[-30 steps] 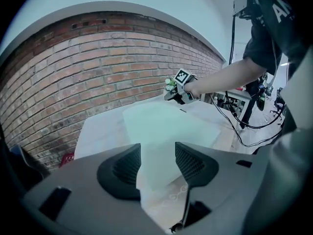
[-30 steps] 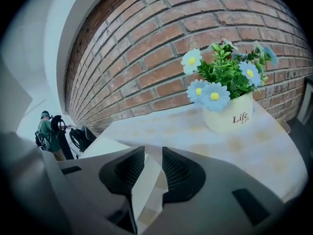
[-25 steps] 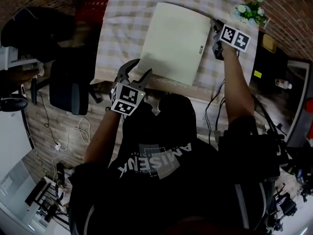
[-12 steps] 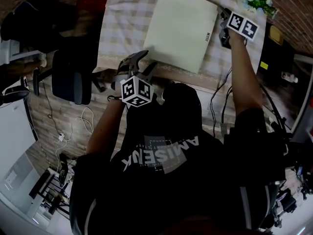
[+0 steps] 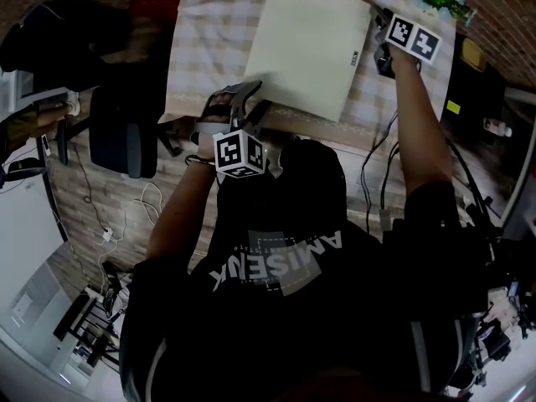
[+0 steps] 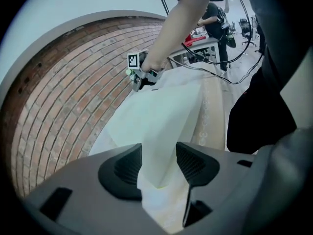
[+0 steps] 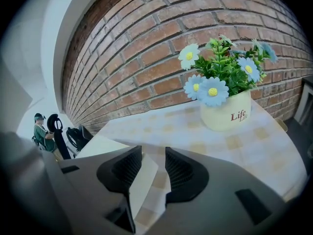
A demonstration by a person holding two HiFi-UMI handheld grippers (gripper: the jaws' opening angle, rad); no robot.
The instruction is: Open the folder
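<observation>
Even soft light, fisheye edges warped and dark

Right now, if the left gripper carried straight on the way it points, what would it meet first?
The folder: its near corner lies between the open jaws of the left gripper, so that corner most likely comes first.

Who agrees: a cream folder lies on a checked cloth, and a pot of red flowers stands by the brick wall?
Wrong colour: the flowers are pale blue and white, not red; the right gripper view shows it. The rest holds: the cream folder lies on the checked cloth, and the pot stands by the brick wall.
</observation>
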